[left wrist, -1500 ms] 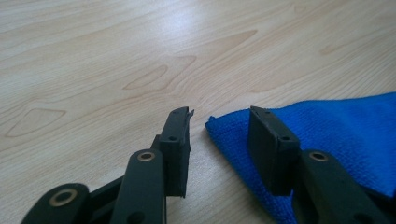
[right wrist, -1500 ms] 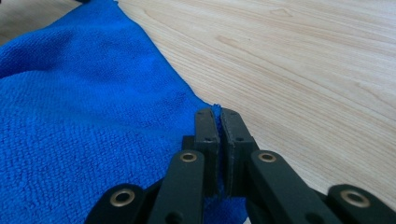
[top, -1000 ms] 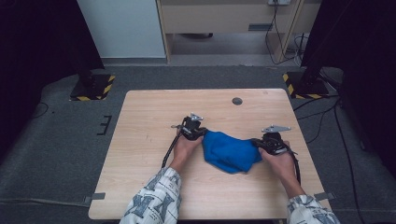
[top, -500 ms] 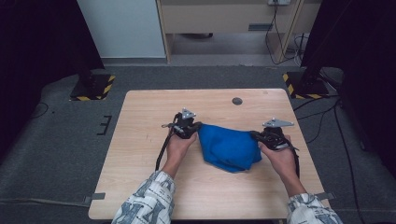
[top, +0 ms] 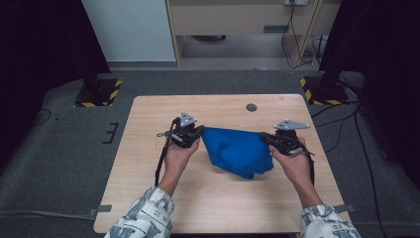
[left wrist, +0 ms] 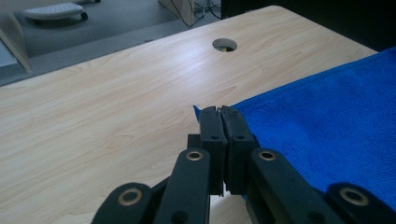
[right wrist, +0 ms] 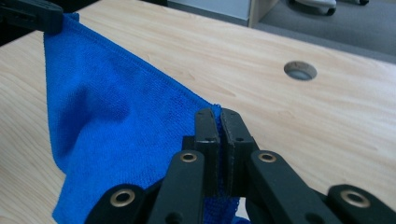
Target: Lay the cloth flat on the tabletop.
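Blue cloth [top: 237, 151]: top edge stretched between left gripper [top: 198, 133] and right gripper [top: 266, 137], fingers of each clamped on a corner, body hanging below them onto the surface [top: 148, 163], apparently for spreading.

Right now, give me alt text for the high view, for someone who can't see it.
A person holds a blue cloth stretched between the left gripper and the right gripper, each shut on a top corner, above a light wooden table. The cloth's lower part sags toward the tabletop.
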Demonstrator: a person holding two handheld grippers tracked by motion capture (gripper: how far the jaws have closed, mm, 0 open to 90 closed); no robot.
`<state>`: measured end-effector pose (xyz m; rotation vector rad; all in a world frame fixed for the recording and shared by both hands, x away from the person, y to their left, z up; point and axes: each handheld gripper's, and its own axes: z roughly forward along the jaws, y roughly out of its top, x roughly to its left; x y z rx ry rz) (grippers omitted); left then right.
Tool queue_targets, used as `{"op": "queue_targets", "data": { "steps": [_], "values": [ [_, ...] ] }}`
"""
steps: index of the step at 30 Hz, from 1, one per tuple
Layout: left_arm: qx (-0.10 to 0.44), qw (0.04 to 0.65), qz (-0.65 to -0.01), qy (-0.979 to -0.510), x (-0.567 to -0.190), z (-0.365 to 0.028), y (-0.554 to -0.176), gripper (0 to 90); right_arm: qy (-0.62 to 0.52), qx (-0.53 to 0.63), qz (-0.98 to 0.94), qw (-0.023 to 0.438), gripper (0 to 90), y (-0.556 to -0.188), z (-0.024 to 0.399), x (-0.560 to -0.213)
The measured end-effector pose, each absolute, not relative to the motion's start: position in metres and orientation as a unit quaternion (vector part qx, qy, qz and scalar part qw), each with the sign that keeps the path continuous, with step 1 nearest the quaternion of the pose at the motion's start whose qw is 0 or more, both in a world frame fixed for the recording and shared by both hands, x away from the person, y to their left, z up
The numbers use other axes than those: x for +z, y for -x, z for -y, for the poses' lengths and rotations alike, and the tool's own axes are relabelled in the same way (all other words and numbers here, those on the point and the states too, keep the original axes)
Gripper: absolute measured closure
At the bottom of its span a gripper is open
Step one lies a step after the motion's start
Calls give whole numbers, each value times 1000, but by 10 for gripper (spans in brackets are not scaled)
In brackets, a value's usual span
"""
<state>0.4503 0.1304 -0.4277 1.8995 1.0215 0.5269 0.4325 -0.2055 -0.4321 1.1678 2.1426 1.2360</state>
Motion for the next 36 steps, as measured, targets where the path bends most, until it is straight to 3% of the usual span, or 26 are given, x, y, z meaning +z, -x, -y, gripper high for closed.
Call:
{"op": "queue_targets", "data": {
  "steps": [12, 36],
  "values": [
    [233, 456, -402, -759, -395, -137, -446, 881, -403, 450, -767, 216, 870, -435, 203, -400],
    [252, 472, -391, -749, -366, -144, -435, 881, -387, 466, -760, 235, 870, -432, 198, -371]
  ]
}}
